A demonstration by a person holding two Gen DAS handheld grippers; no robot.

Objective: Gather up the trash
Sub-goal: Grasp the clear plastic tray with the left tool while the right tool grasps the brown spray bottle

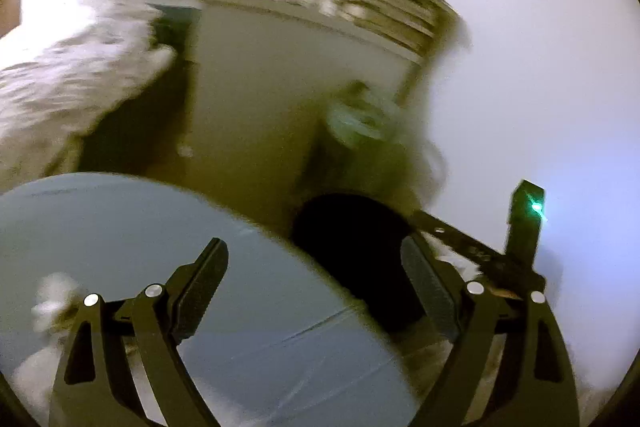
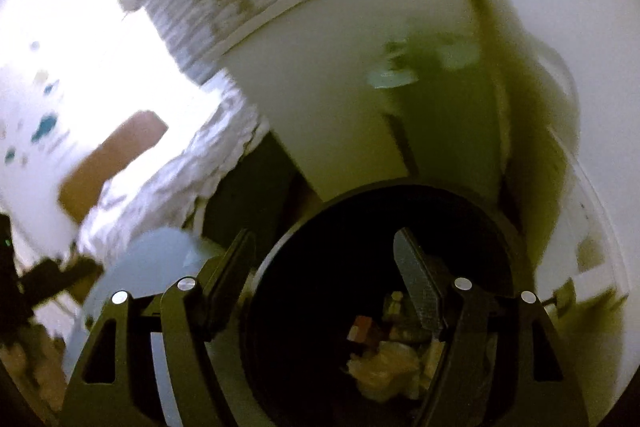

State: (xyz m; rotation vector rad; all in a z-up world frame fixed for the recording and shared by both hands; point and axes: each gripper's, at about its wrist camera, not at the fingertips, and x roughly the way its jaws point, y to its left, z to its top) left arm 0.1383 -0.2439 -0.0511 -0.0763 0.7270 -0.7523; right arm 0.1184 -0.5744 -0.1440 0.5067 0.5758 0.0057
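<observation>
Both views are blurred. My right gripper (image 2: 326,239) is open and empty above a black round bin (image 2: 304,307). Crumpled paper trash (image 2: 384,367) and other scraps lie inside the bin. My left gripper (image 1: 314,249) is open and empty. It hangs over a round pale blue surface (image 1: 120,227), with the black bin (image 1: 348,239) between its fingers on the right. A white crumpled piece (image 1: 52,299) lies at the lower left near the blue surface. The right gripper's body (image 1: 524,227), with a green light, shows at the right in the left wrist view.
A white cabinet (image 1: 280,87) stands behind the bin, with stacked books (image 1: 392,11) on top. A bed with a white patterned cover (image 1: 60,87) is at the left. A white wall (image 1: 540,67) is at the right. A brown headboard (image 2: 116,163) shows left.
</observation>
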